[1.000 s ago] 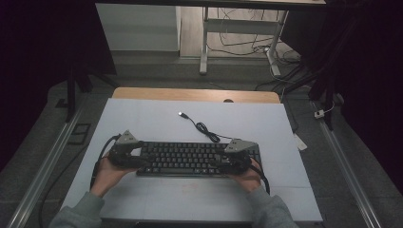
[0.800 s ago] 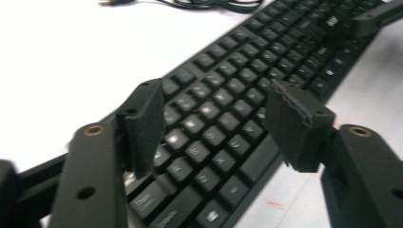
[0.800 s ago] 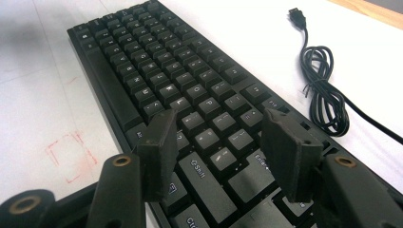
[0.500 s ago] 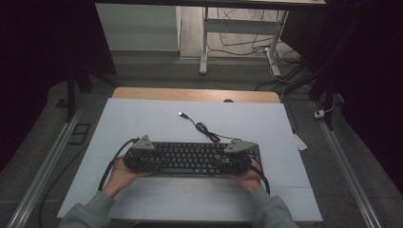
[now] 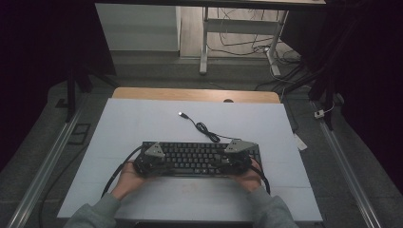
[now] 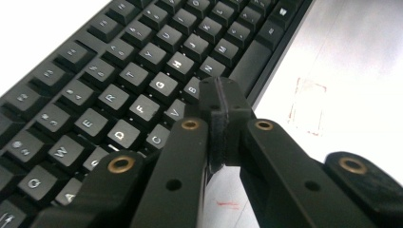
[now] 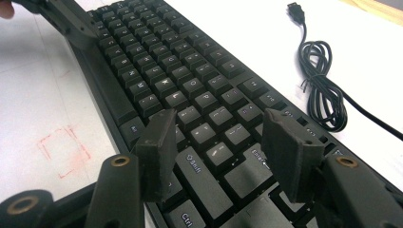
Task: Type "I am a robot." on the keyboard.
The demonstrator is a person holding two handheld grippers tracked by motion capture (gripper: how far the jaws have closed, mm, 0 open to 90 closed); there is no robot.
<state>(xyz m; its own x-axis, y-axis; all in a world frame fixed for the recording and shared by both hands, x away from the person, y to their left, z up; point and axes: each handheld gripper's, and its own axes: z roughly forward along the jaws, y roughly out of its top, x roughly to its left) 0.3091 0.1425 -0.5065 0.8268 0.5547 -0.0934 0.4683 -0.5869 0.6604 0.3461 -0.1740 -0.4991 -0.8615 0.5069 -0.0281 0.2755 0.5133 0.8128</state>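
A black keyboard (image 5: 199,159) lies across the near middle of the white table (image 5: 142,123). My left gripper (image 5: 161,164) hovers low over its left part. In the left gripper view its jaws (image 6: 219,102) meet tip to tip above the bottom letter row of the keyboard (image 6: 119,85); they have just been closing, with nothing between them. My right gripper (image 5: 225,164) is at the keyboard's right part. In the right gripper view it (image 7: 218,142) stands open, jaws apart above the Shift and Enter keys of the keyboard (image 7: 180,71). The left gripper (image 7: 71,21) shows at that view's far end.
The keyboard's black cable (image 5: 204,127) coils behind it and ends in a loose USB plug (image 5: 182,114); the cable (image 7: 323,90) lies right of the keys. Faint red square marks (image 7: 62,149) sit on the table in front. A wooden strip (image 5: 195,94) edges the far side.
My left gripper has moved right, from beside the keyboard's left end to over its keys, and its jaws have shut. The right gripper has stayed put.
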